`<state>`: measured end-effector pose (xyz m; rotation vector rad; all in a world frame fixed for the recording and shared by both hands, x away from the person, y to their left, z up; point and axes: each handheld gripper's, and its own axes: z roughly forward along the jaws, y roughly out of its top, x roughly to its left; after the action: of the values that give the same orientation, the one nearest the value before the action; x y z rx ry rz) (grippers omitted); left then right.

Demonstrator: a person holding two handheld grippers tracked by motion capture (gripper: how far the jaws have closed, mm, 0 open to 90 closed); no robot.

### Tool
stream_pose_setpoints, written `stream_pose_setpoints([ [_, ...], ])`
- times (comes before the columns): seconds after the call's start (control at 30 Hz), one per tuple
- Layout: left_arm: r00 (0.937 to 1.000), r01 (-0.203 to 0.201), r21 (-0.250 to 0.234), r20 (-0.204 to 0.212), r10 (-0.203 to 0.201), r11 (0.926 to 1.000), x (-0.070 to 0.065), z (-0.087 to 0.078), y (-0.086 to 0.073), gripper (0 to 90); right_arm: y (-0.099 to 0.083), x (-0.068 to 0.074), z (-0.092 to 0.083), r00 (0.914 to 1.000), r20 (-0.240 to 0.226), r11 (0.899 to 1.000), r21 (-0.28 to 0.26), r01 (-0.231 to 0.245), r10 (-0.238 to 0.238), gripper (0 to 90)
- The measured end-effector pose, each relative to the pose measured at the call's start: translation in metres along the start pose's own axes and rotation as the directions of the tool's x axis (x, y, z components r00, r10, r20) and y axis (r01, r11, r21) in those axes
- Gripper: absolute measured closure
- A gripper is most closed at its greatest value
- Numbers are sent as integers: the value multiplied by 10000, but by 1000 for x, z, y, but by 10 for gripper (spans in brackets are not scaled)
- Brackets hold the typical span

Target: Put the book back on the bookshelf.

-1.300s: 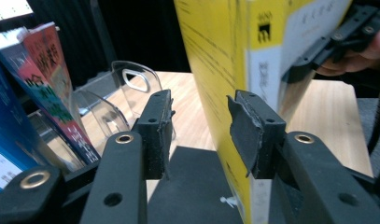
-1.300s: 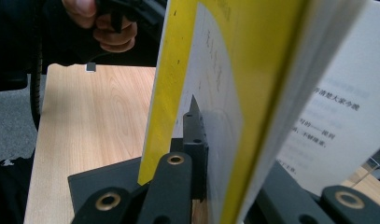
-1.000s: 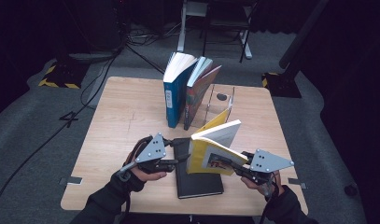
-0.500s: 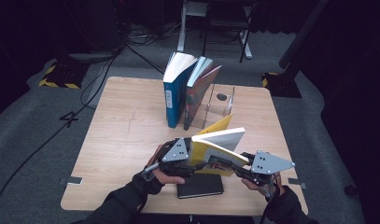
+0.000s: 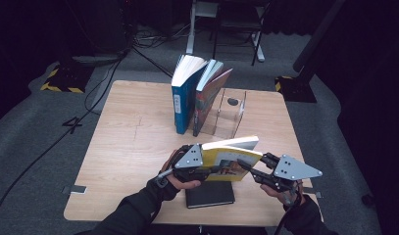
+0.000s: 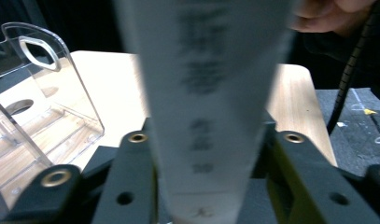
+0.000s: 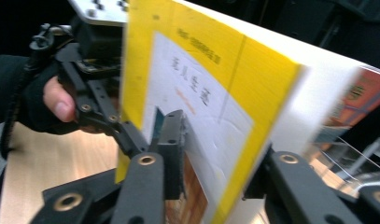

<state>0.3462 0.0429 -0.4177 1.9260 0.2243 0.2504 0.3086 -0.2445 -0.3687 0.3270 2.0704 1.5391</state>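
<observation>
Above the table's near edge, in the high view, I see the yellow book (image 5: 230, 159) held lying flat between the left gripper (image 5: 210, 171) and right gripper (image 5: 246, 166), long axis running left to right over a black notebook (image 5: 210, 195). In the left gripper view, my jaws have just been closing and clamp its white spine (image 6: 204, 116). In the right gripper view, the jaws have just been opening, yet straddle the book's cover (image 7: 197, 112), still pressing it.

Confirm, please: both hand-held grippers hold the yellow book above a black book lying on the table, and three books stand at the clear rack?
Not three: the high view shows two books, a blue book and a red book, at the clear rack. The rest holds.
</observation>
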Motion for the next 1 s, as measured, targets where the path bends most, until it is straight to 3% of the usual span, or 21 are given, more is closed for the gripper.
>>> stream_pose_setpoints([
  [0.1, 9999, 93, 0, 55, -93, 10000, 0, -2, 0, 737, -2, -4, -5, 9994, 335, 10000, 29, 3, -4, 597],
  [0.27, 9995, 204, 36, 236, -205, 9998, 3, -7, -2, 746, -6, -11, -9, 9941, 1064, 9996, 165, -221, 202, 461],
  [0.4, 9996, 96, 78, 272, -98, 9999, 3, -9, -2, 746, -18, -16, 3, 9947, 683, 9949, 610, -809, 767, 399],
  [0.5, 9994, 201, 60, 287, -203, 9998, 4, -9, -2, 740, -25, -14, 12, 9951, 331, 9914, 888, -959, 933, 405],
  [0.57, 9988, 311, -107, 371, -307, 9995, 6, -9, -2, 728, -26, -10, 21, 9962, 145, 9907, 1043, -874, 864, 459],
  [0.7, 9984, 464, -337, 336, -453, 9984, 9, -11, 2, 718, -26, -10, 22, 9954, 105, 9905, 992, -955, 949, 532],
  [0.77, 9988, 412, -341, 284, -402, 9986, 10, -12, 6, 717, -26, -11, 22, 9935, -11, 9894, 906, -1137, 1142, 544],
  [1.0, 9998, 140, -706, 180, -127, 9974, 10, -15, 30, 712, -26, -11, 22, 9944, -9, 9901, 933, -1052, 1058, 548],
])
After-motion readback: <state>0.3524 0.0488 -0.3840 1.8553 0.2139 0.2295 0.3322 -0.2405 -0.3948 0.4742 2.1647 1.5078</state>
